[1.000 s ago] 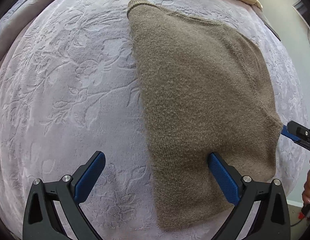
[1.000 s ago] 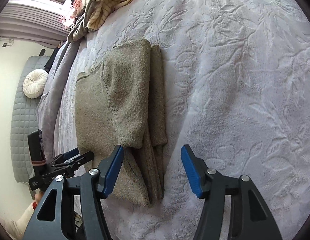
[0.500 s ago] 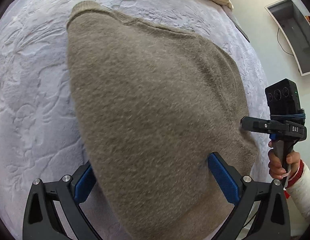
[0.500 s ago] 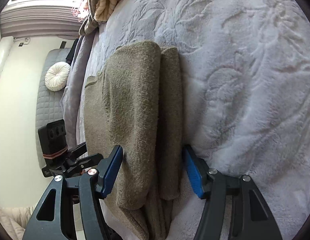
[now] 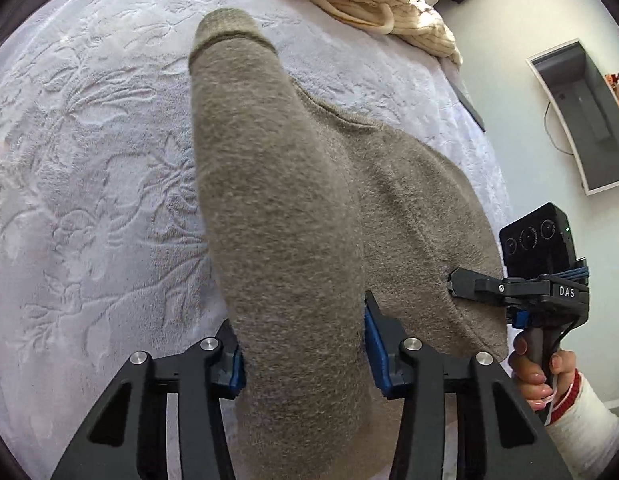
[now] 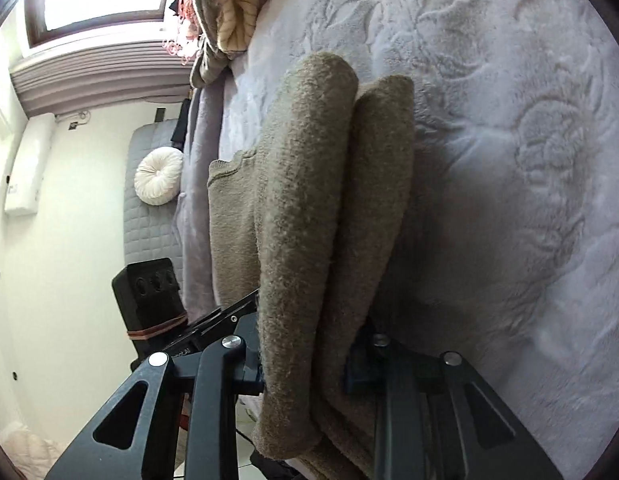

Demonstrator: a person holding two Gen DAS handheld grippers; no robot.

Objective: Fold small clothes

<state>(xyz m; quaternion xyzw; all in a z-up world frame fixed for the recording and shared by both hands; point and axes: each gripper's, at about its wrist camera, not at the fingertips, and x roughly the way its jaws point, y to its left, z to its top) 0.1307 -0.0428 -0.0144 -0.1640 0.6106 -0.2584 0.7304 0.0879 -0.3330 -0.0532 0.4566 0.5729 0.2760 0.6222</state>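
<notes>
Sweater [image 5: 293,240] fills the left wrist view, on the bed [image 5: 89,160], its near fold clamped in the left tongs [image 5: 303,354]; the right tongs [image 5: 453,282] bite its right edge. Right wrist view: right tongs [image 6: 305,372] pinch the folded layers, a striped garment [image 6: 237,8] lies beyond.

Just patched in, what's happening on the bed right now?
A person is folding a grey-brown sweater on a white bedspread. The left tool is shut on a thick fold of the near edge, and the right tool is shut on stacked layers at the other side. Both ends are gripped, with the far part resting on the bed. A striped garment lies at the far end.
</notes>
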